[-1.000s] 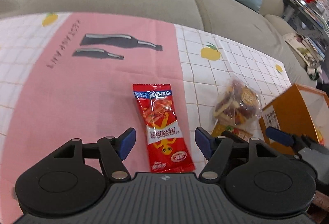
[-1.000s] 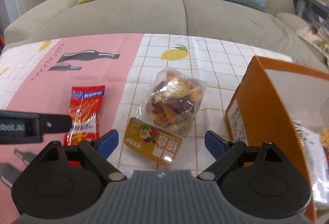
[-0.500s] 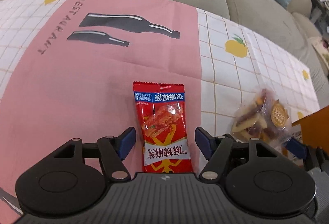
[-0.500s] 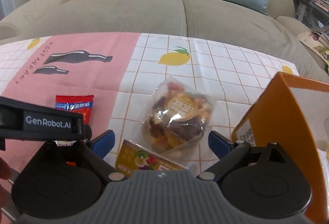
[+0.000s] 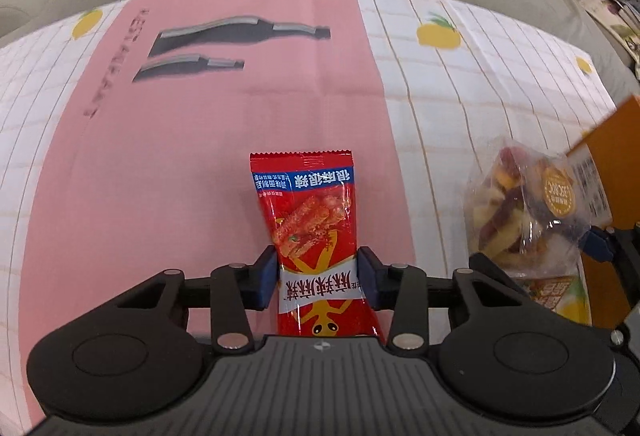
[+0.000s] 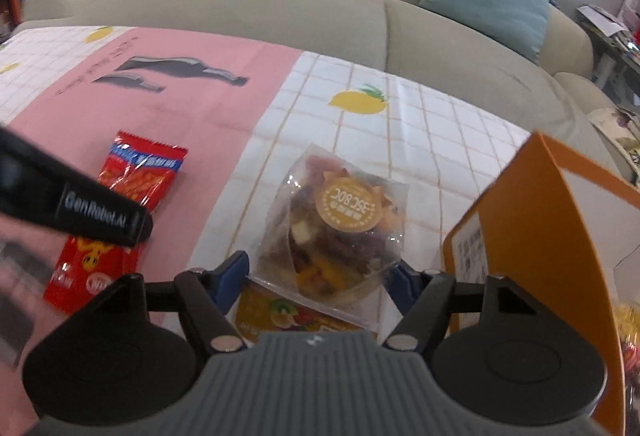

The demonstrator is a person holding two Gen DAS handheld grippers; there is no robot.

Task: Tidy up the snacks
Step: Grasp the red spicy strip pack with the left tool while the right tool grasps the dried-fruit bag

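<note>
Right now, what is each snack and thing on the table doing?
Left tongs: closing, pads against the red packet's sides.
Red snack packet: sealed, flat on the pink cloth.
Right tongs: closing around the clear bag, contact unclear.
Clear bag of mixed snacks: sealed, lying on the checked cloth.
Orange box: open, standing beside the bag, snacks inside.
Yellow fruit packet: flat, partly under the bag.

I see even, soft daylight in both views, with no hard shadows on the tablecloth (image 5: 200, 156). The red snack packet (image 5: 310, 220) shows small glints; the clear bag of dried fruit (image 6: 340, 228) glares more. Fisheye bending curves the sofa (image 6: 280, 8) at the edges (strongly). The right view's left edge smears with motion blur.
</note>
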